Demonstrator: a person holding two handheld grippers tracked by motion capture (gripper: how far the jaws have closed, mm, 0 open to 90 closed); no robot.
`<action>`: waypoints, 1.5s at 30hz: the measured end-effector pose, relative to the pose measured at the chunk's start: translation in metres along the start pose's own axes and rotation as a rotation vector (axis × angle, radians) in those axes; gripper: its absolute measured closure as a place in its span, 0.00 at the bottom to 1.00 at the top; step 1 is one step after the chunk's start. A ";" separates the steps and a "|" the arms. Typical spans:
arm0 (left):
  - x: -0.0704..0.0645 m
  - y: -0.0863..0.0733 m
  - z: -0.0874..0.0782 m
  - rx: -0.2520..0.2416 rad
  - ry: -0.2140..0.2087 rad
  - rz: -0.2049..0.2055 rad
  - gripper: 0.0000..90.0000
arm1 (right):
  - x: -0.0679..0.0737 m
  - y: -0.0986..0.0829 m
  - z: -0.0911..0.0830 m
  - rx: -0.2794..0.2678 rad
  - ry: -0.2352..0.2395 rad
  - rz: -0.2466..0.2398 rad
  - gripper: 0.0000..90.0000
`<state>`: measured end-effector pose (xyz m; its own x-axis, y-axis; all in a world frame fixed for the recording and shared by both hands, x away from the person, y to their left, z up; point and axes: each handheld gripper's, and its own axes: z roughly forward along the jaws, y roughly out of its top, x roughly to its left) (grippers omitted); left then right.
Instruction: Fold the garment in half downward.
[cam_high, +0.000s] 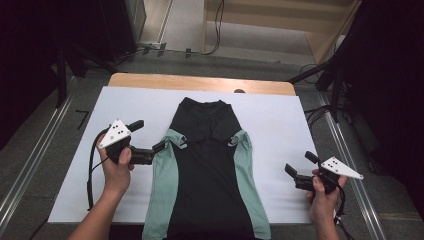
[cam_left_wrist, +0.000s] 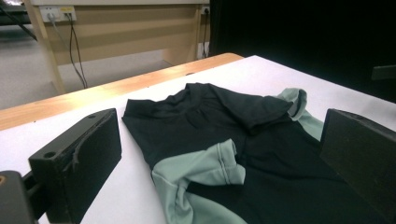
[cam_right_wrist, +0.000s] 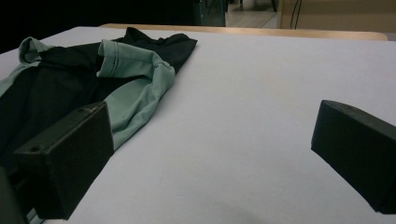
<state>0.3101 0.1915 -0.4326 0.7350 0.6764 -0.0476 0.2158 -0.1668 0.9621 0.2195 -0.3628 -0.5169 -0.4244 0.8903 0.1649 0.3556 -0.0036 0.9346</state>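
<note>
**Ana:** Between the two sets of fingers, on the white-covered desk (cam_high: 280, 125), lies the black shirt with pale green side panels and sleeves (cam_high: 207, 165). Both sleeves look tucked in over its chest, so I'd judge the folding is at an early step, with the long body still unfolded.

**Ben:** And the fingers themselves?

**Ana:** The left gripper (cam_high: 150, 142) is spread wide and holds nothing; its tips sit just beside the folded green left sleeve (cam_high: 175, 138), apart from it as far as I can tell. In the left gripper view that sleeve cuff (cam_left_wrist: 224, 163) lies ahead between the two fingers (cam_left_wrist: 79, 158). The right gripper (cam_high: 299, 169) is also wide open and empty, well apart from the shirt's right edge, over bare desk. Its own view puts the green right sleeve (cam_right_wrist: 135, 65) off to the left, beyond one finger.

**Ben:** So what does the next move call for?

**Ana:** Probably each gripper closing in on a side edge or the hem, pinching the thin cloth without bunching the tucked sleeves, then lifting both sides evenly.

**Ben:** Anything you can't make out?

**Ana:** The hem runs off the bottom of the high view, so its lie is unknown. The collar (cam_high: 204, 104) is dark on dark, hard to read.
</note>
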 end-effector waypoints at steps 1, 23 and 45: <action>0.001 0.001 0.002 0.000 -0.004 -0.001 0.00 | 0.000 0.000 0.000 0.001 -0.002 -0.006 0.00; 0.025 0.017 0.051 0.021 -0.042 -0.036 0.00 | 0.001 -0.002 0.003 0.002 0.007 -0.015 0.00; 0.064 0.011 0.121 0.158 -0.088 -0.148 0.03 | 0.001 -0.004 0.004 0.003 0.011 -0.013 0.00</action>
<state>0.4369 0.1460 -0.4576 0.7395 0.6378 -0.2150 0.4184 -0.1853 0.8892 0.2212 -0.3601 -0.5217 -0.4382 0.8851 0.1566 0.3530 0.0092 0.9356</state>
